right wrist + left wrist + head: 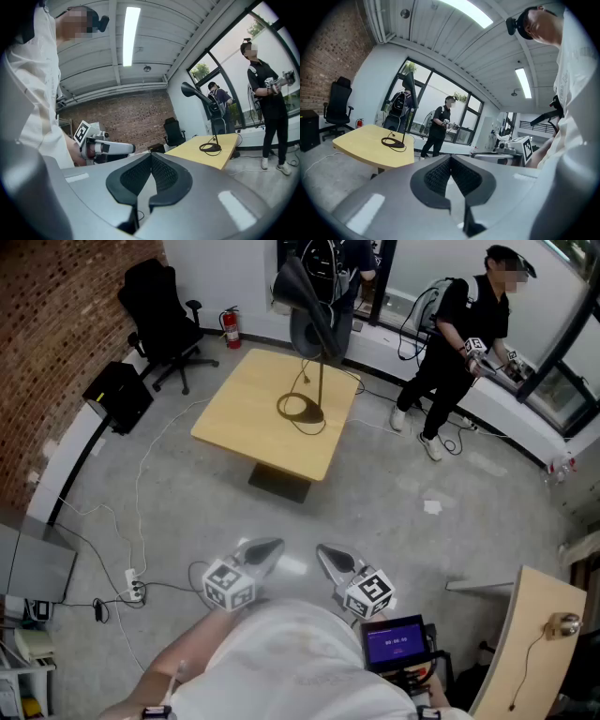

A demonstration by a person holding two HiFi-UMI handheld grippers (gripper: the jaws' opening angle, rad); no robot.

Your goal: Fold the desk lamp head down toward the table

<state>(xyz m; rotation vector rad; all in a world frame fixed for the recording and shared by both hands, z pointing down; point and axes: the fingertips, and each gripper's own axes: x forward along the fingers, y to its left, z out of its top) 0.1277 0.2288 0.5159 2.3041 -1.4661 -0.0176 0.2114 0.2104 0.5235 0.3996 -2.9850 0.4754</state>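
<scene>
left tongs (270, 547) closed, empty | right tongs (325, 553) closed, empty | desk lamp (322, 381) head apparently raised

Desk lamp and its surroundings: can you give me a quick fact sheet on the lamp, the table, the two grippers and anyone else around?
Desk lamp: stands on the table, head raised, not yet folded down
Table: yellow top, cord coiled at the lamp's base
Left gripper: shut, empty, well short of the table
Right gripper: shut, empty, well short of the table
Other person: stands beyond the table
Office chair: by the brick wall
</scene>
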